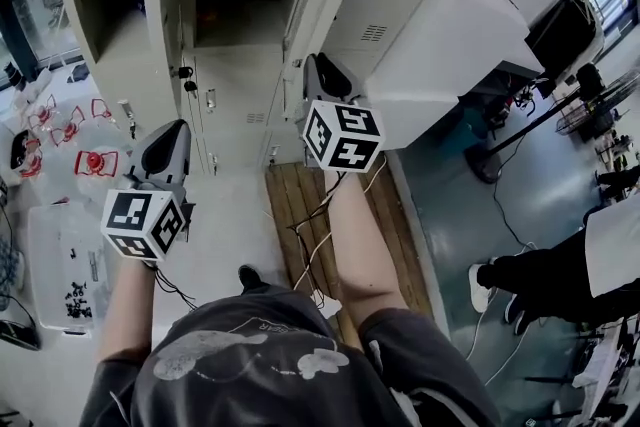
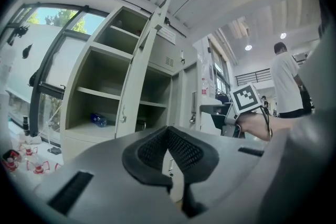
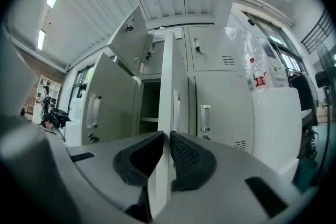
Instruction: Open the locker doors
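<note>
Lockers [image 1: 240,105] partly opened
Right fingers [image 3: 189,157] pinch the ajar door [image 3: 167,76] by its edge; left fingers [image 2: 152,152] closed, empty; shut door [image 3: 218,97] just right.

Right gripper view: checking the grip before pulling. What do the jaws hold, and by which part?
The right gripper has its jaws closed on the open locker door, pinching its thin free edge between the pads.

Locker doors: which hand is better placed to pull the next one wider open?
Right. The right gripper clamps the edge of a partly open locker door, so it likely only needs to pull. The left gripper is shut on nothing, facing the open shelves.
</note>
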{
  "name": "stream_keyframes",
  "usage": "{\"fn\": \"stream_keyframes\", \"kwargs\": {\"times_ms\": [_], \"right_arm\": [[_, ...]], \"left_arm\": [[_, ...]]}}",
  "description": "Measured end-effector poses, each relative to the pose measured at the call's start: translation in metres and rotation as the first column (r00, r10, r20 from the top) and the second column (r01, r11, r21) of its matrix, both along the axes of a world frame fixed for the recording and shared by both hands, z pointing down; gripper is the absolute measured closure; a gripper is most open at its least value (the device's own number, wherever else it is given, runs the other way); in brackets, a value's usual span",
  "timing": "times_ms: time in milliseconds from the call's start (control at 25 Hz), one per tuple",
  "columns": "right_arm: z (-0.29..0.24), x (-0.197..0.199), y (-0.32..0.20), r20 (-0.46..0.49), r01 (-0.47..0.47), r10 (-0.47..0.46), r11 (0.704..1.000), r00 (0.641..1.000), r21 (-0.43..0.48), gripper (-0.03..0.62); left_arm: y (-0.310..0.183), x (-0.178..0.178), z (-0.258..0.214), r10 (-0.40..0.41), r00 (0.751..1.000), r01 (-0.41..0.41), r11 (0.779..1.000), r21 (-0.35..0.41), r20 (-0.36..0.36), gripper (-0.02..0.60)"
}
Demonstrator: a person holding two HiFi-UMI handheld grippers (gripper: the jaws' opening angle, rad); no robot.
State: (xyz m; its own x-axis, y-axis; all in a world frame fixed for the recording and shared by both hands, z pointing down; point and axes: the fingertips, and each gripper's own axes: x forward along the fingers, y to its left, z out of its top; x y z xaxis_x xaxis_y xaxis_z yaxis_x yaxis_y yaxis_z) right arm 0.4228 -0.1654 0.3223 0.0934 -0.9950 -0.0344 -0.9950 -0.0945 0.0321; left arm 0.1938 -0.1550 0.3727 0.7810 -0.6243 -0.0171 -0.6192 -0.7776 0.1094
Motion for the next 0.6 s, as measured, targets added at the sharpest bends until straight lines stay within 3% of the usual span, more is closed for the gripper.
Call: {"fn": "stream_keyframes", "kwargs": {"times_ms": [320,600], "right_arm": [[-0.001,0.034,0.015,0.011,-0.045,0.045,0.999,0.999,-0.002,0.533],[-0.002,0.051,0.021,0.024,-0.092,0.092,0.996,0.995,-0.002,0.534]], "left_arm": [[0.003,0.030,0.000,0.059,0.998,-0.059,0.998,-0.003,-0.010,0.572],[0.002,0.037,-0.006,0.076,0.997,-0.076,0.997,0.005,-0.021,0.572]]}}
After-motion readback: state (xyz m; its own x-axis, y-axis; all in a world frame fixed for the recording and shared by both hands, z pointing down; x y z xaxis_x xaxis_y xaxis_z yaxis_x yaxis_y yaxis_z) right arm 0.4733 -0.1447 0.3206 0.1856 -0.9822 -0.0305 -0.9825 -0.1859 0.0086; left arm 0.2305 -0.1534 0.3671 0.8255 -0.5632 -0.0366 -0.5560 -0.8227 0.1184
